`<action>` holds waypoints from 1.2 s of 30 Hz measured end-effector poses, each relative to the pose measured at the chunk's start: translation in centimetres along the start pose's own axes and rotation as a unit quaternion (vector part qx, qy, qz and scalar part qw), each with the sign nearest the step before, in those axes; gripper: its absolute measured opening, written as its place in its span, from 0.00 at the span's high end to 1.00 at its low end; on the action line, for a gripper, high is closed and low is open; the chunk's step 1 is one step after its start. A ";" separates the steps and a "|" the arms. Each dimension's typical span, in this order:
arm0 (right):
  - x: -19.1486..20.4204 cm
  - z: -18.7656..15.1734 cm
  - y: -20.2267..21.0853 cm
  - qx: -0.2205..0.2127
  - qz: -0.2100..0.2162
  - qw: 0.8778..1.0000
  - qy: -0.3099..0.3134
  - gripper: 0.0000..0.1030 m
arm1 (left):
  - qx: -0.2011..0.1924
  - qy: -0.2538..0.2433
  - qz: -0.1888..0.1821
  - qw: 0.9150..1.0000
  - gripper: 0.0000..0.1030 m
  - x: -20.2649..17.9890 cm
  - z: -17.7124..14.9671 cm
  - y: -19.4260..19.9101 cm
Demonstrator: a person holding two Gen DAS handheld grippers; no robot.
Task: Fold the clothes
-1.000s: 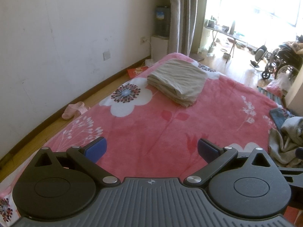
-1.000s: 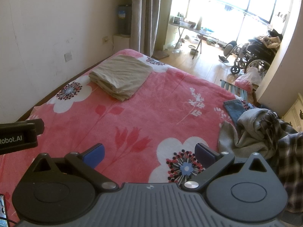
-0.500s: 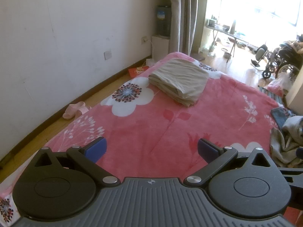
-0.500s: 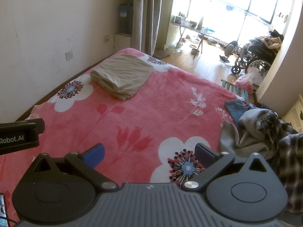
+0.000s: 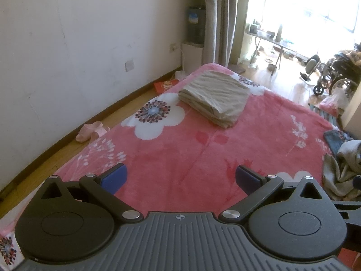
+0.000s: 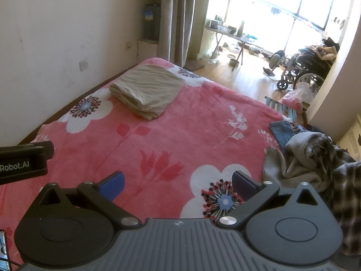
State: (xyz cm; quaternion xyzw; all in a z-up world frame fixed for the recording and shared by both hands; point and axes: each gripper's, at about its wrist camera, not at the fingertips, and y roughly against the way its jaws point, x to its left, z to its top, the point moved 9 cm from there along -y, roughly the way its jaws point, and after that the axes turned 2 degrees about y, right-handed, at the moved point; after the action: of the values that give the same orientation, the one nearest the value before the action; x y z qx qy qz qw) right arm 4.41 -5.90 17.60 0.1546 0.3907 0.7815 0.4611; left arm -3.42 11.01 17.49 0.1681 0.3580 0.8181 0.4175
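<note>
Two grippers, both empty: left gripper (image 5: 180,177) and right gripper (image 6: 178,181) hang above the pink floral blanket (image 6: 180,140) w/ jaws spread wide, nothing between the blue pads. One item looks done: folded beige cloth (image 6: 147,90) sits at the far corner of the bed, near the wall. Unfolded stuff is the heap at the bed's right edge: grey garment (image 6: 293,158), plaid shirt (image 6: 345,180) under/beside it, denim piece (image 6: 281,131) just beyond.

Prob. next step is fetching one piece from that heap. Right gripper is nearer, so lead w/ it. Aim for a single edge of the grey garment, not the bunched middle, else the plaid comes along too. Drag it onto the clear centre of the blanket, then bring the left in to spread it flat before any fold.
</note>
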 end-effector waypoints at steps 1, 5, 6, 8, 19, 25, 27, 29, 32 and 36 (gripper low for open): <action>0.0 0.0 0.0 0.000 0.000 1.000 0.000 0.00 | -0.001 0.000 0.000 1.000 0.00 0.0 0.0 0.0; 0.0 0.1 0.1 -0.001 0.000 1.000 0.000 0.00 | -0.002 -0.002 -0.001 1.000 0.00 0.0 0.0 0.1; 0.0 0.1 0.1 -0.002 0.000 1.000 0.000 0.00 | -0.002 -0.003 -0.001 1.000 0.00 0.0 0.0 0.1; 0.0 0.1 0.1 -0.001 0.001 1.000 0.000 0.00 | -0.002 -0.003 -0.001 1.000 0.00 -0.1 0.0 0.1; 0.0 0.1 0.1 -0.001 0.003 1.000 -0.001 0.00 | -0.001 -0.005 0.000 1.000 0.00 -0.1 0.2 0.0; 0.1 0.1 0.0 0.000 0.003 1.000 -0.002 0.00 | 0.000 -0.006 0.001 1.000 0.00 -0.1 0.2 0.0; 0.1 0.1 0.0 0.001 0.004 1.000 -0.003 0.00 | 0.001 -0.006 0.001 1.000 0.00 -0.1 0.1 -0.1; 0.1 0.0 -0.1 0.002 0.003 1.000 -0.004 0.00 | 0.001 -0.006 0.001 1.000 0.00 -0.1 0.0 0.0; 0.1 -0.1 -0.1 0.003 0.004 1.000 -0.004 0.00 | 0.002 -0.006 0.002 1.000 0.00 -0.1 0.0 -0.1; 0.2 -0.1 -0.1 0.003 0.004 1.000 -0.003 0.00 | 0.002 -0.006 0.003 1.000 0.00 0.0 0.0 -0.1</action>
State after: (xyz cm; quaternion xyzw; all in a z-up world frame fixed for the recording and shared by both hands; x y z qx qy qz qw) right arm 4.27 -5.75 17.40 0.1602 0.3909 0.7818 0.4586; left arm -3.38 11.01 17.39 0.1750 0.3566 0.8174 0.4172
